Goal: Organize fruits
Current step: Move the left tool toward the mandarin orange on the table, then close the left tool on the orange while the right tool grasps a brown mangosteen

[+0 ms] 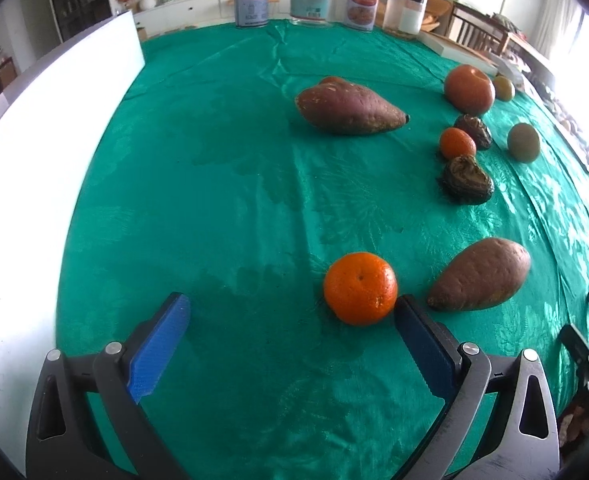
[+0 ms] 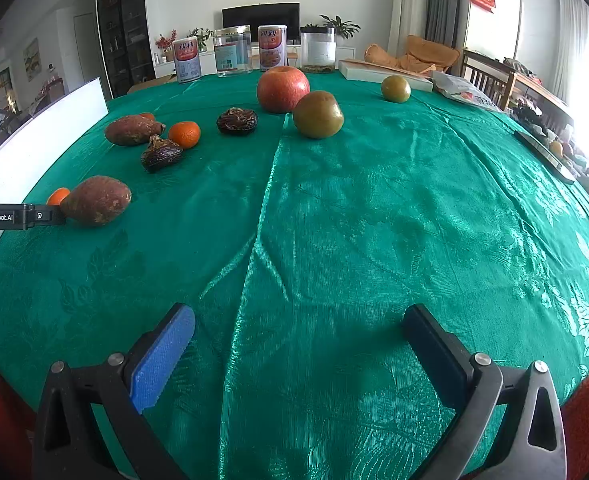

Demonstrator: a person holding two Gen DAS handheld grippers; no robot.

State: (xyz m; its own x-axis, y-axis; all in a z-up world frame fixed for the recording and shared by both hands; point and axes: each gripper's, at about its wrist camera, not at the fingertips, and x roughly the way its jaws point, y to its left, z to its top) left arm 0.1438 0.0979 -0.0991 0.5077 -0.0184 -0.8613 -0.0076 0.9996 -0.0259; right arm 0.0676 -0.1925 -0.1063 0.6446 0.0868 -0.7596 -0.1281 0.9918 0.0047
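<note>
- Left gripper [image 1: 290, 316]: jaws spread wide, gripping nothing; its dark right finger tip sits against or just beside a small round orange mandarin [image 1: 360, 289]; contact cannot be confirmed.
- Right gripper [image 2: 300, 328]: jaws equally wide, empty, over bare green patterned tablecloth [image 2: 374, 220].
- Progress: apparently early. The produce lies loose on the cloth: two brown sweet potatoes [image 1: 350, 108] [image 1: 482, 276], a large red apple [image 2: 283, 89], greenish round fruits [image 2: 318, 115], dark wrinkled dried fruits [image 2: 237, 121].
- Containers: labelled tins [image 2: 187, 60] and clear jars [image 2: 232, 51] stand along the far edge; none holds fruit, as far as visible.
</note>
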